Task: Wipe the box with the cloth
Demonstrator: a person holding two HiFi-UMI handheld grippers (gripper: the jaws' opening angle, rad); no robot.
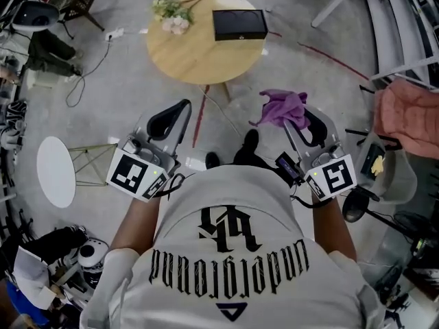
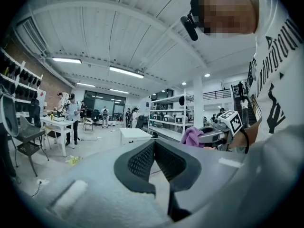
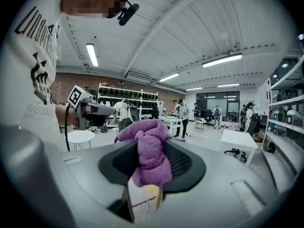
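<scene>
Cloth (image 3: 151, 156), purple, clamped between right gripper (image 1: 305, 122) jaws, held off the round wooden table (image 1: 192, 64). Left gripper (image 2: 153, 148) jaws pressed together, empty. Black box (image 1: 239, 25) flat at table's far right edge.

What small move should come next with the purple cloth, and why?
Probably carry the right hand-held gripper forward toward the black box on the round table. Its jaws clamp the purple cloth, but the cloth hangs well short of the box.
</scene>
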